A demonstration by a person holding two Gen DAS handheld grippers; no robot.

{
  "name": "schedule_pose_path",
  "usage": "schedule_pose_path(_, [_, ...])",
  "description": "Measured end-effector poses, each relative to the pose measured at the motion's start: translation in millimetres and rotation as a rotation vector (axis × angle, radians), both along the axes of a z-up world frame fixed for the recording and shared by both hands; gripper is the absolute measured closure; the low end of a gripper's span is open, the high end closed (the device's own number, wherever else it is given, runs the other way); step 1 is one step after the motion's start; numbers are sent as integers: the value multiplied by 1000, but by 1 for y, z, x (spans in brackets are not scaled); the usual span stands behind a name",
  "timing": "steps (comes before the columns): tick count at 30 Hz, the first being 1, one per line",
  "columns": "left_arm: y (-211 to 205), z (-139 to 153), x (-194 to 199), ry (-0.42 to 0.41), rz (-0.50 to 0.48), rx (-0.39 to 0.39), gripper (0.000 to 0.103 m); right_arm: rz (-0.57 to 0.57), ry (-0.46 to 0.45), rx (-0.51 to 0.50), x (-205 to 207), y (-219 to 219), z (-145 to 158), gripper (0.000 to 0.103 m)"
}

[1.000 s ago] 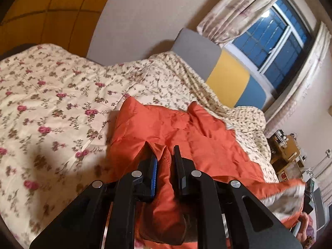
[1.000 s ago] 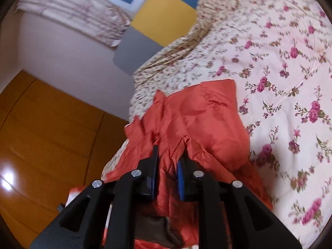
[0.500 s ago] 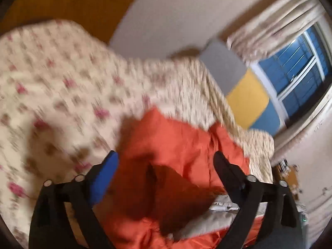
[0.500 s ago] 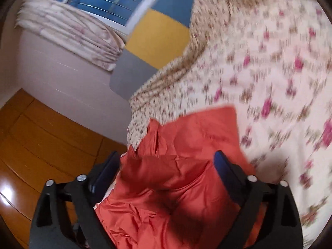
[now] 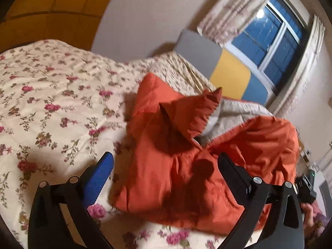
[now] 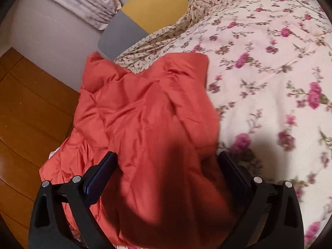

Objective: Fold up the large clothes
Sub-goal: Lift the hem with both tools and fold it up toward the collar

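Both tongs, left and right, gape released above the jacket, which lies mid-frame on the bed, folded over roughly; its lining shows, so tidying seems left.

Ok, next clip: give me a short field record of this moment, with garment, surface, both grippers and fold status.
garment: orange padded jacket, bunched, grey lining exposed
surface: floral bedspread
left gripper: open, above the jacket, holding nothing
right gripper: open, jacket fabric showing between its fingers, not clamped
background: grey, yellow and blue headboard; window with curtains
fold status: jacket lies rumpled, not a tidy fold yet
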State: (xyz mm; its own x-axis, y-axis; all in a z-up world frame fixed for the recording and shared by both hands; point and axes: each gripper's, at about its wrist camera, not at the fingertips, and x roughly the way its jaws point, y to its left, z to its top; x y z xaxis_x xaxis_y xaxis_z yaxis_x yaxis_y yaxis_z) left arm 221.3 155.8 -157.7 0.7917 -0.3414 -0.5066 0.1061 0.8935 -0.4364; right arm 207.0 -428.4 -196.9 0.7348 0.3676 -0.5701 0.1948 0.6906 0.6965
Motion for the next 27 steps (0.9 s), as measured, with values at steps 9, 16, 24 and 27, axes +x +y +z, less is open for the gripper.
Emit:
schedule_pose_path(9, [-43, -19, 43, 200, -112, 73, 23, 50, 11, -1, 8, 9, -3, 52])
schedule_pose_path(16, [-46, -10, 9, 204, -157, 65, 50, 67, -19, -4, -13, 13, 8, 63])
schedule_pose_path(24, [-55, -14, -41, 198, -183, 42, 50, 71, -14, 0, -58, 8, 13, 63])
schedule_pose_path(27, [-55, -13, -61, 192, -209, 50, 50, 67, -17, 3, -82, 6, 15, 63])
